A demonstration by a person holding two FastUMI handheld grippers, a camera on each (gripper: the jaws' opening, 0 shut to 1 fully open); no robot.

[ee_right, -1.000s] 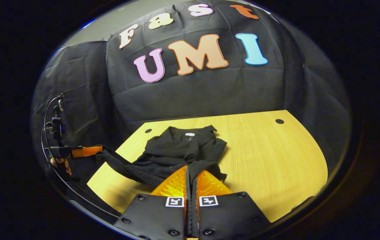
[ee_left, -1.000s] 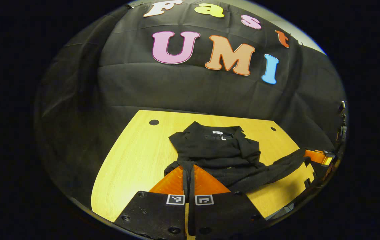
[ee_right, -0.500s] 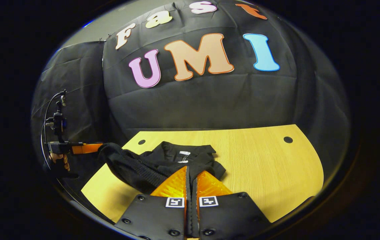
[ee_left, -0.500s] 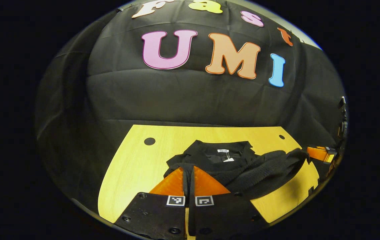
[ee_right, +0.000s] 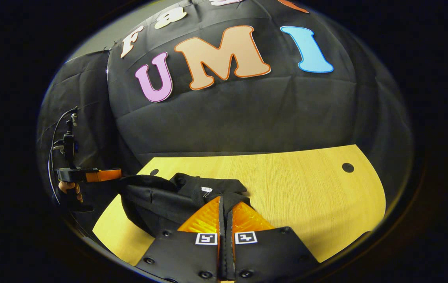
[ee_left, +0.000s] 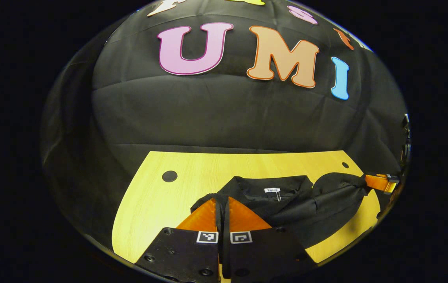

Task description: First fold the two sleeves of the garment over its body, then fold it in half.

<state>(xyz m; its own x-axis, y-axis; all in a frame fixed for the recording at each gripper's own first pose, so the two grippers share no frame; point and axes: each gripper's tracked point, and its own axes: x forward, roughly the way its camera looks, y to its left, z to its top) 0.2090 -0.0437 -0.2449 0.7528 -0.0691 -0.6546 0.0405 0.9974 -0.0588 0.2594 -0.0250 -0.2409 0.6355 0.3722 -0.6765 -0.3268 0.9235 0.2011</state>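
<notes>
**Both grippers clamped on the hem, garment lifted over the table**

I have my left gripper (ee_left: 221,204) pinched closed on a corner of the black garment (ee_left: 287,204), cloth squeezed between both fingers. My right gripper (ee_right: 225,204) is likewise closed on the other corner. The garment's near edge hangs raised between the two, sagging in a dark band, while its collar end with the white tag (ee_left: 273,190) lies on the wooden table (ee_left: 157,196). In the right gripper view I see a hand (ee_right: 68,188) holding the left gripper at the table's left edge.
</notes>
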